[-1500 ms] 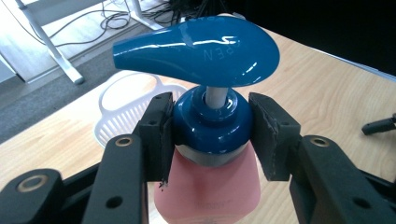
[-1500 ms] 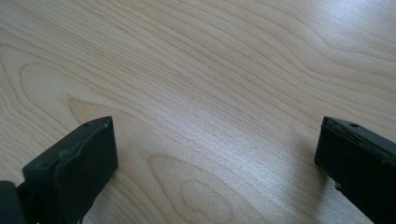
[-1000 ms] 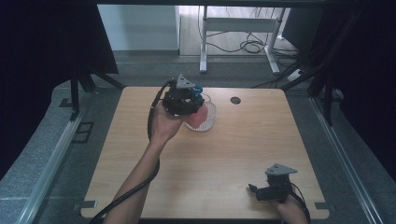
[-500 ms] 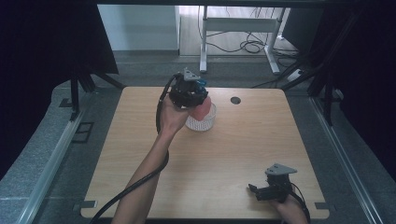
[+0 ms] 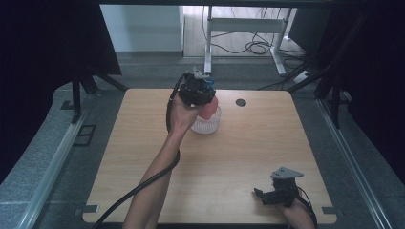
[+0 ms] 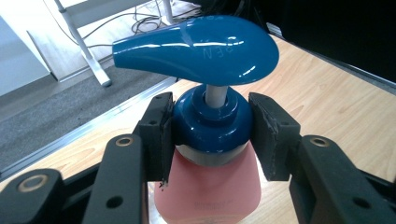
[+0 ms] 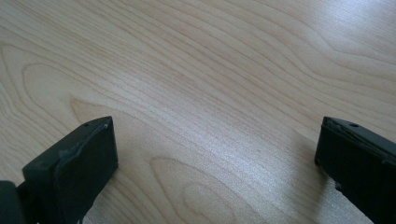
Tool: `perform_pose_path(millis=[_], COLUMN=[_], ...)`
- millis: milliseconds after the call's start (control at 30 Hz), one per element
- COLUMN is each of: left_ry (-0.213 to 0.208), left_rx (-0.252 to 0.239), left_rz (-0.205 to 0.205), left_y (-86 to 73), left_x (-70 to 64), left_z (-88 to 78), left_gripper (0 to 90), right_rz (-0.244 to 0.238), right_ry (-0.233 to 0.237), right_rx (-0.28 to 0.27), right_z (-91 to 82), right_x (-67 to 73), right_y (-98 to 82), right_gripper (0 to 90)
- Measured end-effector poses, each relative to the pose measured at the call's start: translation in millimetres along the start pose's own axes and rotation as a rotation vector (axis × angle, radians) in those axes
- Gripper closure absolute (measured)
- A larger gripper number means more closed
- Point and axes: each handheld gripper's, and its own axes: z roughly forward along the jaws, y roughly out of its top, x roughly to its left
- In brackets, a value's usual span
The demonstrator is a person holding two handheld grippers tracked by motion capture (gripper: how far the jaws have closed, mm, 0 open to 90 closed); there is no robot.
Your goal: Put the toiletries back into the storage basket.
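Observation:
A pink pump bottle (image 6: 205,191) with a glossy blue pump head (image 6: 201,49) is held by my left gripper (image 6: 208,126), whose jaws are shut on the blue collar under the pump. In the high view the left gripper (image 5: 197,90) is over the far middle of the table. There the pink bottle (image 5: 210,109) hangs at or in a clear round container (image 5: 206,125); whether its base touches is hidden. My right gripper (image 5: 260,194) rests open near the table's front right. Between its fingers (image 7: 215,154) there is just bare wood.
The light wooden table (image 5: 239,157) has a small dark round hole (image 5: 240,102) near its far edge, right of the container. The left gripper's black cable (image 5: 143,183) trails along the forearm to the front edge. Grey floor and black frames surround the table.
The left gripper has shifted a little to the right and farther away, keeping the bottle over the container. The right gripper has stayed where it was.

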Motion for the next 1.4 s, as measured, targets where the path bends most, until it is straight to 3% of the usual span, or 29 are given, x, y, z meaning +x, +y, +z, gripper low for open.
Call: perform_pose_path(millis=[533, 1400], left_ry=[0.045, 0.057], left_rx=[0.019, 0.056], left_rz=[-0.029, -0.058], left_y=[-6.2, -35.3], left_x=[4.0, 4.7], left_z=[24.4, 51.9], left_gripper=[52.9, 52.9], right_rz=[-0.002, -0.006], right_ry=[0.004, 0.006], right_rx=[0.000, -0.001], right_z=[0.2, 0.6], right_x=[0.2, 0.2], right_y=[0.2, 0.4], right_gripper=[0.0, 0.0])
